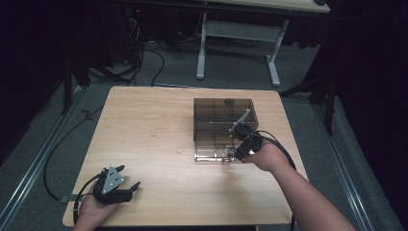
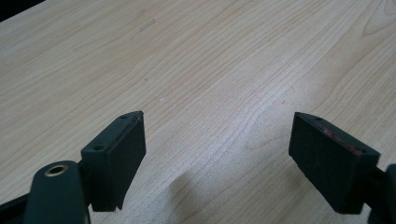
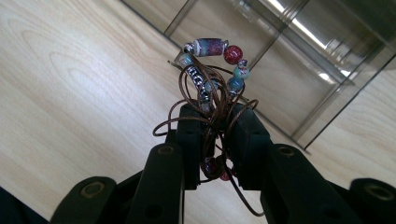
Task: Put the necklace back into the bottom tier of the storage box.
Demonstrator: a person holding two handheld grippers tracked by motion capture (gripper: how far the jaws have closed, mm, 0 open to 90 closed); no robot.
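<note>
A beaded bracelet on brown cord, with red, blue and silver beads, is pinched between the jaws of my right gripper, which is shut on it. In the high view my right gripper hangs at the near right corner of a clear smoky compartment box with several cells. My left gripper rests near the table's front left edge, open, with bare wood between its fingers.
The wooden table carries the box at centre right. Beyond its far edge stand a white desk frame and cables on the grey floor. A cable trails off the table's left side.
</note>
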